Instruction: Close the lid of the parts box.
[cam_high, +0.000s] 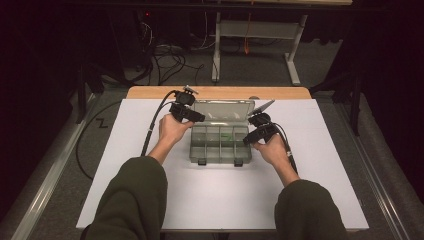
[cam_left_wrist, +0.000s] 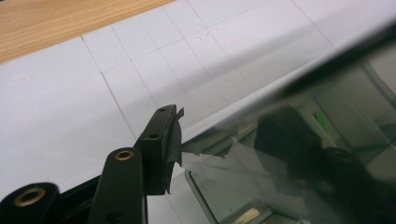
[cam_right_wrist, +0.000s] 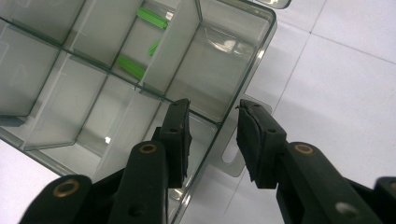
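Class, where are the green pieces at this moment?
In the high view, the green pieces lie inside the open box, in a right-of-centre compartment near the right gripper.

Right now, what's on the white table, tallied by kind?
Clear compartment box, lid open: 1
Green pieces in the box: 3 visible
Hand-held gripper: 2, left and right
Total: 6
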